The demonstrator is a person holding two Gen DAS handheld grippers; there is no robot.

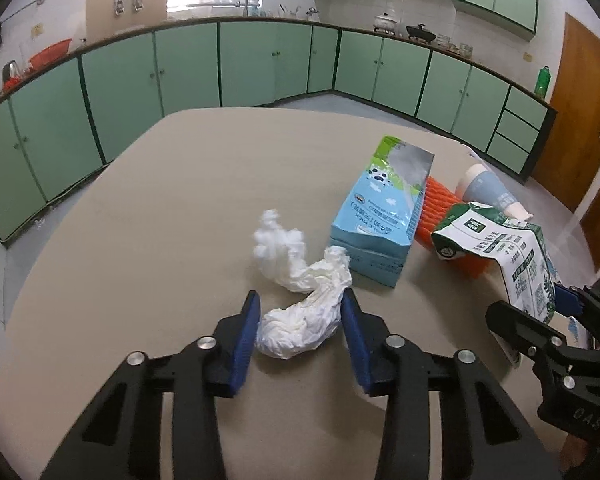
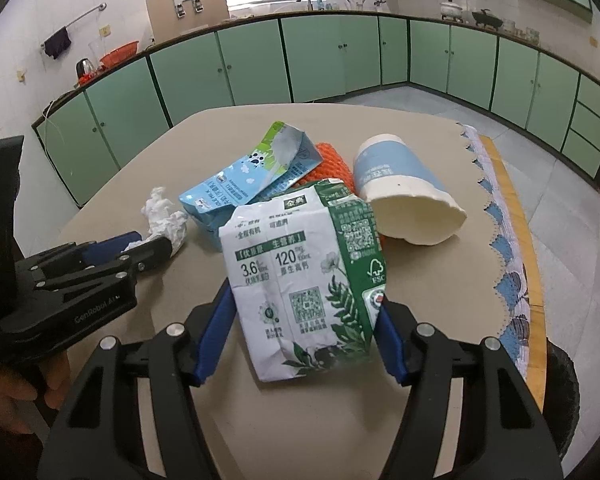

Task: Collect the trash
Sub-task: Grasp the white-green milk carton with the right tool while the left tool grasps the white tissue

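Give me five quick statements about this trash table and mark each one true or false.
1. The left gripper has the crumpled white tissue between its jaws. True.
2. The right gripper is closed on the blue milk carton. False: it grips the green and white carton.
3. The paper cup stands upright. False: it lies on its side, with its open mouth toward the right wrist camera.
4. Something orange lies behind the cartons, partly hidden. True.
5. The blue milk carton sits on the kitchen counter. False: it lies on the beige table.
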